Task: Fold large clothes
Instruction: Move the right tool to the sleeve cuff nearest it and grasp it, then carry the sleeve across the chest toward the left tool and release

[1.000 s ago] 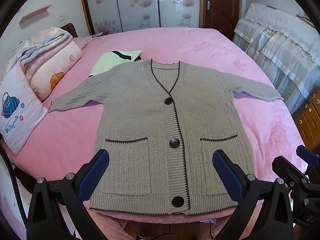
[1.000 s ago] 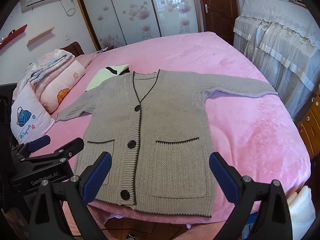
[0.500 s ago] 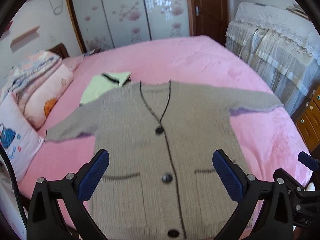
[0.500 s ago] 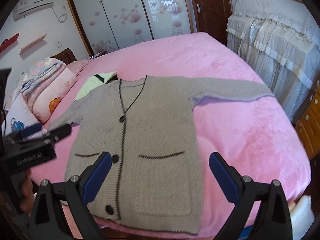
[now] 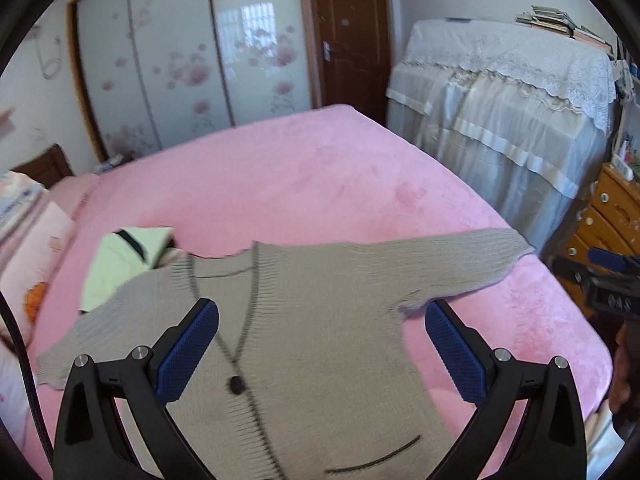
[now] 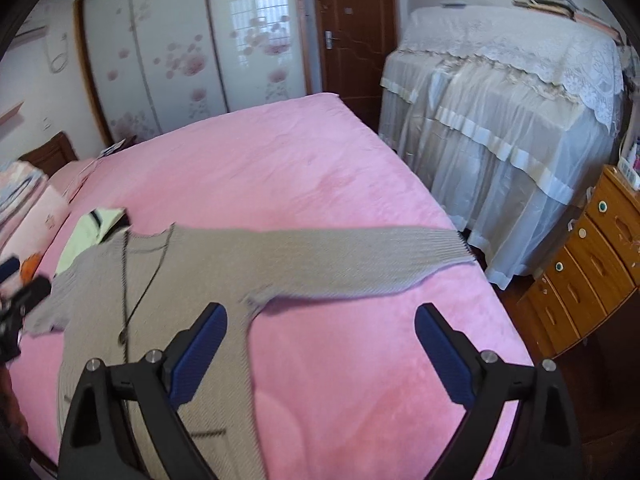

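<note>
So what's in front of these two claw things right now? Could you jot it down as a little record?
garment: grey cardigan, spread flat, front up, sleeves out
surface: pink bed
beside collar: folded pale green garment
left gripper: open, empty, above the cardigan's chest
right gripper: jaws closing, nothing between them, near the armpit
folding: not begun

No text, label or number can be read anywhere here. The other gripper [image 5: 612,300] at the right edge of the left wrist view carries some pale marks on its black body, but they are too blurred to make out.
</note>
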A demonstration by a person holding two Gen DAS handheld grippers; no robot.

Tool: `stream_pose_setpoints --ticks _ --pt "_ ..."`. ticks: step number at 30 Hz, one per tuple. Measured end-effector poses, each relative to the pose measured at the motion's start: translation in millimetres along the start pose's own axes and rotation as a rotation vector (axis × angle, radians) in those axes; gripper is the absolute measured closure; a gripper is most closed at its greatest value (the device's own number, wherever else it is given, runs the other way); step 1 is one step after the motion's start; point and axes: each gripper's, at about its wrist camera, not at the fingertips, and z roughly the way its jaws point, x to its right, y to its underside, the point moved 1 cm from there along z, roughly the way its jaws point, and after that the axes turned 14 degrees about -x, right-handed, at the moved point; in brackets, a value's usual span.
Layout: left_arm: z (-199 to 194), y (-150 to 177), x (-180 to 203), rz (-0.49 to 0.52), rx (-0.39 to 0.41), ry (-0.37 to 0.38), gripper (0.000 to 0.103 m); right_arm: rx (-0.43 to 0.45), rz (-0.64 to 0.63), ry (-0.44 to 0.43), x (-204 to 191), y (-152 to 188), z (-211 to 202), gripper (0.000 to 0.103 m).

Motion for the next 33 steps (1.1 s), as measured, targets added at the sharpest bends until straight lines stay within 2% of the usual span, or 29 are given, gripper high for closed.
stream_pose_setpoints --ticks 2,5,7,9,11,14,15,19,22,24,25,27,29,31,33 --pt "19.8 -15.9 7.1 -0.007 -0.017 0.052 0.0 -0.02 0.062 0.011 22.4 -20.6 22.2 0.014" --pt "58.4 -38.3 19.4 -0.016 -0.04 0.057 0.0 -0.065 0.151 0.006 56.8 -46.8 62.7 0.021" --pt "89.8 -50.5 28.6 -0.01 -0.086 0.047 0.0 -0.089 0.194 0.008 75.9 -55.0 85.2 0.025" --pt "124.3 -60.5 39.6 0.0 -0.137 0.083 0.0 -0.132 0.253 0.01 97.6 -60.1 114.7 0.025" --pt "149.2 -62.9 47.8 0.002 -0.141 0.1 0.0 -0.177 0.326 -0.015 119.7 -62.4 145.3 0.026" --pt "181.8 -57.2 64.9 0.037 -0.117 0.074 0.0 -0.239 0.432 -0.059 147.5 -58.9 185.7 0.03" --pt "191.6 -56.2 72.0 0.049 -0.123 0.071 0.0 -0.252 0.458 -0.072 152.5 -56.5 195.5 0.035" --pt "233.2 -46.0 90.5 0.059 -0.194 0.092 0.0 -0.273 0.544 -0.137 171.2 -52.3 229.5 0.041" --pt "241.2 -40.7 95.6 0.04 -0.165 0.141 0.0 -0.274 0.586 -0.154 177.8 -52.1 247.8 0.046" --pt "239.1 -36.6 95.0 0.019 -0.136 0.18 0.0 -0.271 0.593 -0.147 178.1 -52.2 256.0 0.056" --pt "237.1 -35.0 95.1 0.017 -0.127 0.181 0.0 -0.268 0.589 -0.135 175.8 -52.5 257.8 0.063" --pt "233.0 -33.1 96.0 0.034 -0.125 0.17 0.0 -0.263 0.557 -0.113 170.3 -56.1 259.8 0.087" --pt "228.0 -32.0 91.8 0.048 -0.152 0.162 0.0 -0.224 0.517 -0.077 159.5 -61.5 248.2 0.092" --pt "216.0 -31.6 78.3 0.039 -0.163 0.166 0.0 -0.149 0.456 -0.063 140.8 -68.0 224.2 0.092" --pt "198.0 -28.1 57.1 0.02 -0.128 0.179 0.0 -0.062 0.343 -0.103 104.3 -79.0 188.2 0.093"
